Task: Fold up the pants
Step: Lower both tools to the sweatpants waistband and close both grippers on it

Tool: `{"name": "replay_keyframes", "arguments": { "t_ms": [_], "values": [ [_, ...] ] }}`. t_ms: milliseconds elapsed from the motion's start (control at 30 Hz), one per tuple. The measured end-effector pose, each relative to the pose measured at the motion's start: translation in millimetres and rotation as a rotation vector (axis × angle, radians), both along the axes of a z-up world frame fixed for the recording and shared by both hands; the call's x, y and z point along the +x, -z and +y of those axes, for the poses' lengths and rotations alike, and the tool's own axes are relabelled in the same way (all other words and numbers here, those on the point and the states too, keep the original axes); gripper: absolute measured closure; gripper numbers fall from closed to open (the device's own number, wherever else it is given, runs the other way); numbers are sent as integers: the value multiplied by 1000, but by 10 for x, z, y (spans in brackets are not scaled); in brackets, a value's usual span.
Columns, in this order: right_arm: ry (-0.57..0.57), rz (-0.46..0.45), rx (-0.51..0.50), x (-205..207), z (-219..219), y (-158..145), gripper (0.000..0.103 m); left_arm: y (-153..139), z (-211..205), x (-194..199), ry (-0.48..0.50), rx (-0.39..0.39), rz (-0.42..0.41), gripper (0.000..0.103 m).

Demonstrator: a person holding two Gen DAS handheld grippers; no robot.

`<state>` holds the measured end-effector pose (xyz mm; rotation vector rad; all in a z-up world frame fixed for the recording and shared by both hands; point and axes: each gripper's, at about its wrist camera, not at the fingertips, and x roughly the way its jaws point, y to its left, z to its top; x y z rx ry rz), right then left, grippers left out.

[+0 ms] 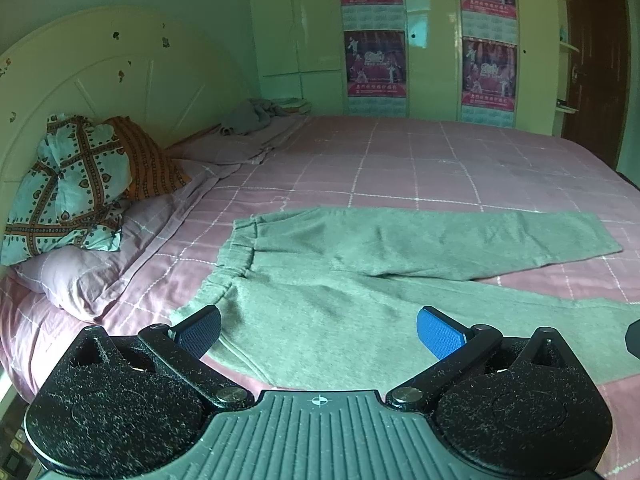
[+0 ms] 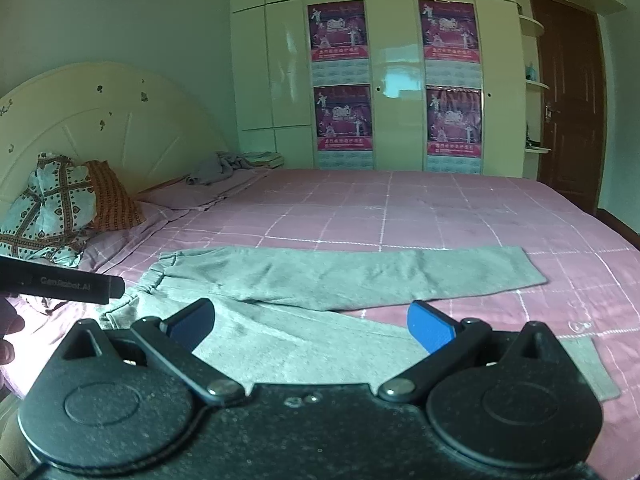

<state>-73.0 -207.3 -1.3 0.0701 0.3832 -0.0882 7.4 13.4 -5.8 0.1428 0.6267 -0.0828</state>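
Lying flat on the pink checked bedspread (image 1: pixel 400 160), the grey pants (image 1: pixel 360 248) were spread out with no fold yet made, so the task looked to be at its very start. In the left wrist view the waistband sat toward nine o'clock near the lilac pillow (image 1: pixel 80 276), the far leg ran out toward three o'clock, and the near leg angled toward four o'clock, the two legs parting in a V. Neither leg lay over the other.

The left gripper (image 1: pixel 318 330) hovered over the hip area of the near leg, its jaws spread wide and holding nothing; whether its pads touched the cloth could not be told. The right gripper (image 2: pixel 312 326) hung over the near leg further along, its jaws likewise released and empty, with the far leg stretching across at twelve o'clock and the near hem at four o'clock.

Everything remained to be done, as I judged it: bringing one leg onto the other, then folding the length over. The cloth looked soft and limp, likely to wrinkle when lifted.
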Motion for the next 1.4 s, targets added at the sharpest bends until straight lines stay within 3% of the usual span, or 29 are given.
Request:
{"name": "replay_keyframes", "arguments": {
  "t_ms": [400, 567, 1000, 1167, 1400],
  "values": [
    [-62, 51, 55, 531, 64, 63, 0, 136, 142, 547, -7, 40, 15, 0],
    [-90, 75, 46, 821, 96, 104, 7, 260, 244, 927, -26, 59, 44, 0],
    [-185, 164, 30, 1891, 144, 372, 17, 810, 652, 2419, -135, 90, 153, 0],
    [-223, 204, 21, 2372, 139, 530, 22, 1082, 911, 3064, -222, 38, 215, 0],
    [-271, 269, 23, 3081, 86, 806, 23, 1432, 975, 3753, -234, 68, 260, 0]
  ]
}}
